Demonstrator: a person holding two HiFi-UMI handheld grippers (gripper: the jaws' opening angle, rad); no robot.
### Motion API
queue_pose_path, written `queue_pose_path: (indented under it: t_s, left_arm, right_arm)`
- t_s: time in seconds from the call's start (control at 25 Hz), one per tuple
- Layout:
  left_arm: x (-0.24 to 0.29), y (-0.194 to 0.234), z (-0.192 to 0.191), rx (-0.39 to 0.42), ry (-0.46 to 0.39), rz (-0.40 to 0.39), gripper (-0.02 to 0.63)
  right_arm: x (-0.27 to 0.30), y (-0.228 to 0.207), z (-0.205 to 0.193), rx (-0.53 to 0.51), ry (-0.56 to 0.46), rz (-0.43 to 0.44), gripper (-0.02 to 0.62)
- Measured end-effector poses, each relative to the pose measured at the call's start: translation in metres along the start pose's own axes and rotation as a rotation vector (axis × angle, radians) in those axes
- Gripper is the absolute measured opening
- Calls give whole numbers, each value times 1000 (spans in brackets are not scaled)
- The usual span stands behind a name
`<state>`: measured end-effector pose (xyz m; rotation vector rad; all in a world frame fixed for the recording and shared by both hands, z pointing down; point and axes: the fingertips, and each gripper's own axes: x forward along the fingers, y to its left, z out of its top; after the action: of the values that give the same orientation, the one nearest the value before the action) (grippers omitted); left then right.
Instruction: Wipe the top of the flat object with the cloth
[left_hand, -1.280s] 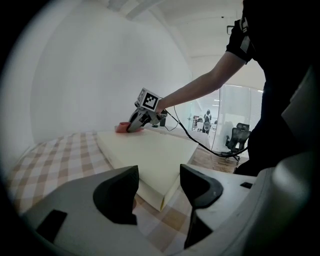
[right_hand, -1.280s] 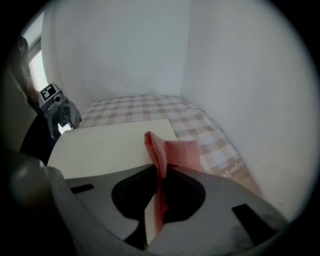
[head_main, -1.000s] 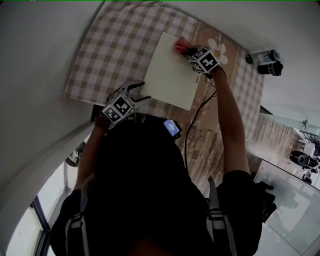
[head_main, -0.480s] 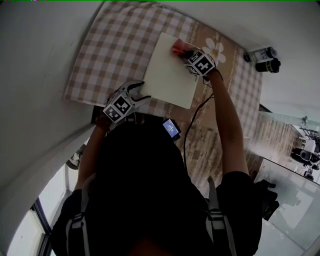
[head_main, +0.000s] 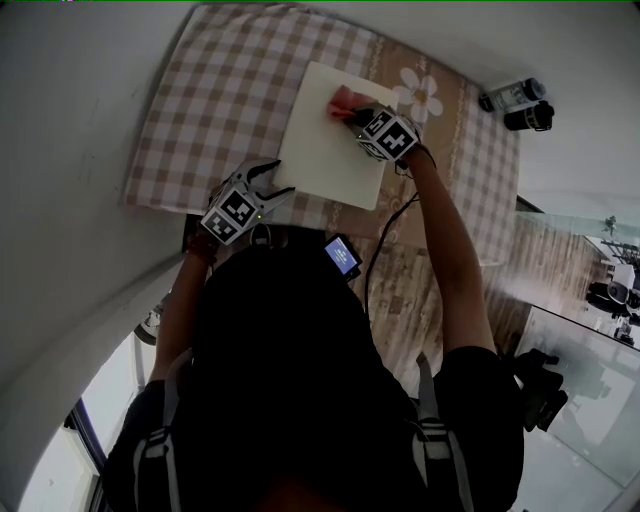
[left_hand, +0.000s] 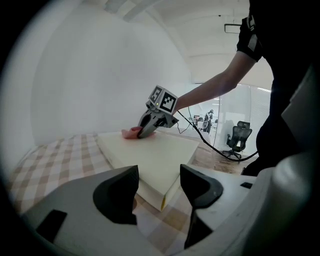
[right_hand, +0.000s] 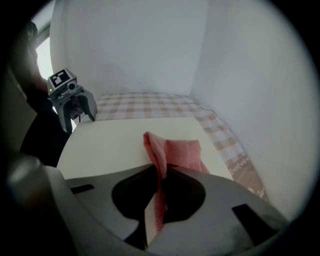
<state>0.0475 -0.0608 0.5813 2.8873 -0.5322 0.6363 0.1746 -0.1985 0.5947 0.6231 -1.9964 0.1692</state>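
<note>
Wiping with pink cloth (head_main: 341, 100) on top of cream flat board (head_main: 320, 155), near its 12 o'clock edge in head view. Pinching a fold of it in right gripper (head_main: 352, 112), jaws clamped tight so the loose end drags flat on the surface. Parking left gripper (head_main: 272, 182) at the board's 7 o'clock corner, jaws wide, nothing between; likely bracing against sliding, contact unclear. Resting on checked tablecloth (head_main: 210, 90); dark cylinders (head_main: 515, 105) well apart at 2 o'clock.
</note>
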Motion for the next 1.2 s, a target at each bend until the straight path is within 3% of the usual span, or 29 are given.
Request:
queue_pose_path:
  t_s: [1.2]
  left_arm:
    - [1, -1, -3, 23, 10, 32, 278]
  right_arm:
    - [-26, 116, -5, 4, -80, 105, 18]
